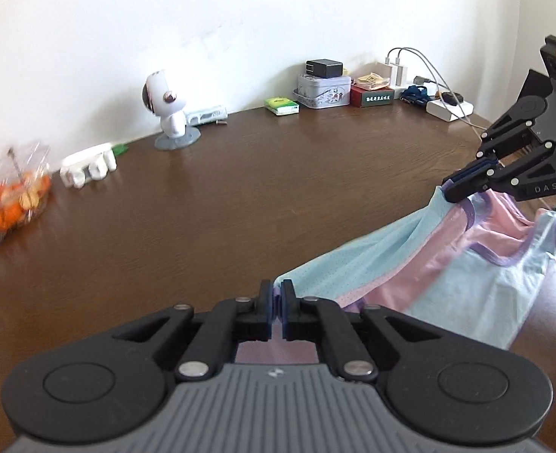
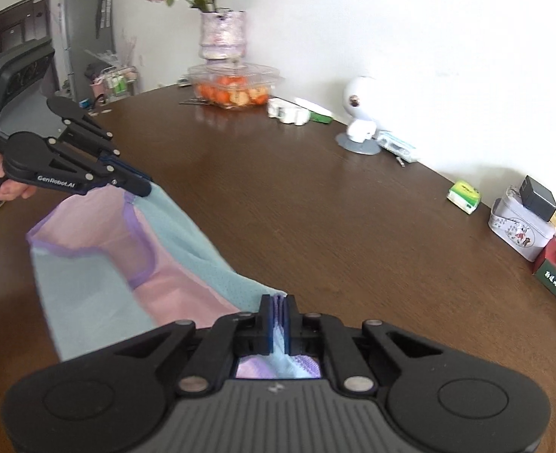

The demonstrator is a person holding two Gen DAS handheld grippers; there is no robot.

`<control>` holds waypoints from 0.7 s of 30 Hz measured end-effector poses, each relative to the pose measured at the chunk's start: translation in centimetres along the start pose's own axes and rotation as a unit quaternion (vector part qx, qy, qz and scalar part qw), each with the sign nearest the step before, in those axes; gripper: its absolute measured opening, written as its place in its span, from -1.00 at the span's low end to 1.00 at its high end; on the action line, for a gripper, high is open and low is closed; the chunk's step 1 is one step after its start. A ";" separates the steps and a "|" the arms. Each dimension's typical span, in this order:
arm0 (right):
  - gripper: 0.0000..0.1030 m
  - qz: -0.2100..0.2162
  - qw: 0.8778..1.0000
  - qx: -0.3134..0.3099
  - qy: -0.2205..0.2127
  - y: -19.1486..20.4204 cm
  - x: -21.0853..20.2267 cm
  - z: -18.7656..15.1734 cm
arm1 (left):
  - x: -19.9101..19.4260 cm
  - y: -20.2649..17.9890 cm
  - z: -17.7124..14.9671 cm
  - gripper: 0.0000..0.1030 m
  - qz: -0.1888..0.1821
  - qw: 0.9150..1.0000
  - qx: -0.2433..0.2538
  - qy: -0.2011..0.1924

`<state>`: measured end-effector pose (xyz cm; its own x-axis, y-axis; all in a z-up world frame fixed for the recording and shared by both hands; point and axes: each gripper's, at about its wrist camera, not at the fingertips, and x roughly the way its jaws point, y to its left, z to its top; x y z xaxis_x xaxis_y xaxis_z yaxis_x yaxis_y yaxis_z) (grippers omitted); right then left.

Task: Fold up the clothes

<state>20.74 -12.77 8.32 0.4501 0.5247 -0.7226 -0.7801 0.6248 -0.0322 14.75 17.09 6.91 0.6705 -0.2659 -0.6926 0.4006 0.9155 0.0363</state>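
A small sleeveless top (image 1: 410, 260) in pale blue and pink mesh with purple trim hangs stretched between both grippers above the brown table (image 1: 221, 196). My left gripper (image 1: 277, 304) is shut on one shoulder of it. My right gripper (image 1: 452, 188) pinches the other shoulder at the right of the left wrist view. In the right wrist view the top (image 2: 134, 264) sags to the left, with my right gripper (image 2: 277, 315) shut on its purple edge and the left gripper (image 2: 144, 187) clamped on the far corner, held by a hand (image 2: 6, 185).
Along the wall stand a clear box of oranges (image 2: 234, 88), a white plug strip (image 2: 289, 113), a small white robot figure (image 2: 359, 113), a green tissue pack (image 2: 464, 196), a tin (image 2: 519, 234) with a black charger, and a flower vase (image 2: 223, 34). Cables and chargers (image 1: 421, 75) crowd the far right corner.
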 end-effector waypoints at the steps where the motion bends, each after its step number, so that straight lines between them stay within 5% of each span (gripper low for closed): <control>1: -0.93 0.004 1.000 -0.004 0.004 0.6 -0.3 -0.6 | -0.3 -0.4 -0.9 -0.92 0.001 1.000 -0.007 0.001; 3: -0.92 0.010 1.000 -0.013 0.013 1.7 -0.7 -1.8 | -0.7 -1.1 -2.7 -0.81 0.006 1.000 -0.019 0.001; 4: -0.85 0.008 1.000 -0.016 0.021 2.2 -0.6 -2.4 | -1.0 -1.5 -3.4 -0.51 0.018 1.000 -0.015 -0.006; 5: -0.67 0.003 0.999 -0.023 0.028 2.5 -0.4 -2.9 | -1.5 -2.0 -4.0 0.25 0.040 0.999 -0.008 -0.021; 7: 0.97 -0.015 0.999 -0.033 0.027 3.0 -0.7 -3.8 | -3.4 -3.0 -4.9 0.97 0.094 0.994 -0.005 -0.059; 9: 1.00 -0.028 0.999 -0.019 0.006 2.9 -2.3 -5.2 | -5.4 -3.6 -5.7 1.00 0.116 0.989 -0.007 -0.089; 16: 1.00 -0.069 0.995 0.039 -0.068 2.5 -8.2 -9.9 | -9.3 -5.7 -7.2 1.00 0.164 0.982 -0.012 -0.094; 21: 1.00 -0.100 0.988 0.066 -0.095 2.3 -11.5 -13.2 | -8.9 -8.0 -7.4 1.00 0.127 0.988 0.016 -0.088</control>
<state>8.00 -24.98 7.48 0.6731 0.4736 -0.5680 -0.6087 0.7910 -0.0618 0.94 14.35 7.46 0.8487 -0.0803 -0.5227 0.2237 0.9501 0.2173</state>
